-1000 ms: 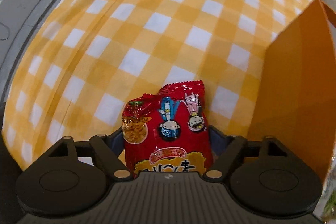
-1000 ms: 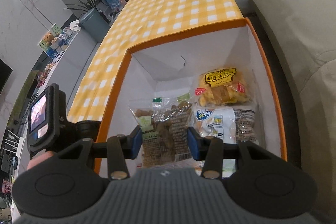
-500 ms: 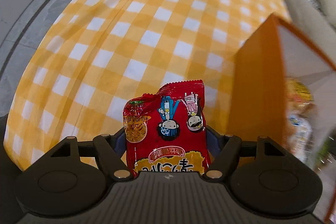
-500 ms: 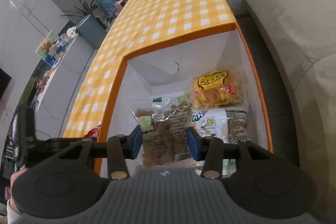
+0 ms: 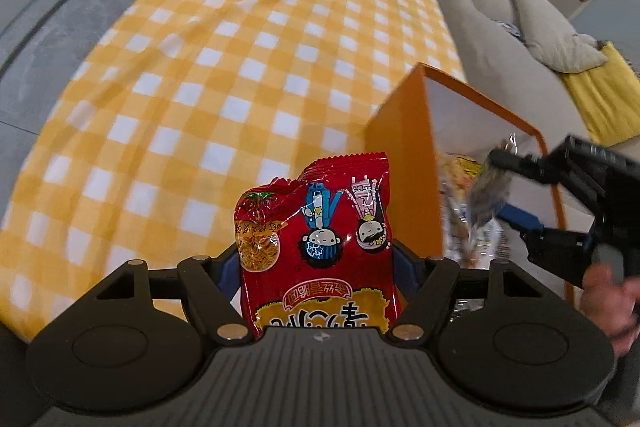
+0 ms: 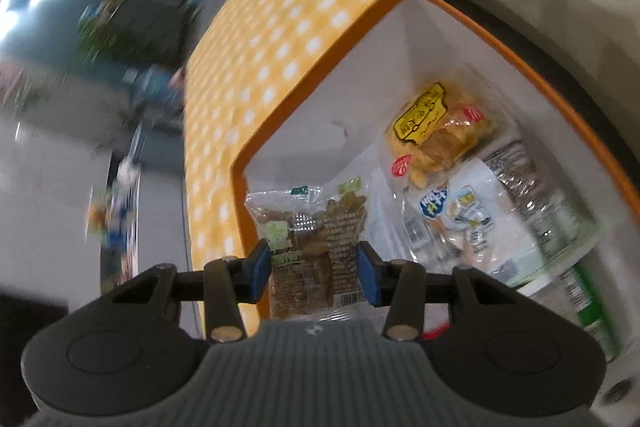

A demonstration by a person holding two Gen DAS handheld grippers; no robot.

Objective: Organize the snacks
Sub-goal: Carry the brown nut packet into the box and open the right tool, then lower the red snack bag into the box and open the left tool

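Observation:
My left gripper (image 5: 316,263) is shut on a red noodle-snack packet (image 5: 316,235) and holds it above the yellow checked tablecloth (image 5: 224,67), just left of the orange box (image 5: 404,167). My right gripper (image 6: 314,267) is shut on a clear packet of brown snacks (image 6: 312,247) over the box's near left corner (image 6: 240,171). It shows blurred in the left wrist view (image 5: 520,195), above the box. A yellow-labelled snack bag (image 6: 436,123) and a white-and-blue bag (image 6: 460,211) lie inside the box.
A grey sofa (image 5: 500,39) with a cushion and a yellow throw (image 5: 600,99) stands to the right of the table. A green-edged packet (image 6: 592,307) lies at the box's near right. The right wrist view is motion-blurred.
The left gripper has risen and turned right with the red packet, so the box's inside and the right gripper now show. The right gripper has swung and tilted over the box with its packet.

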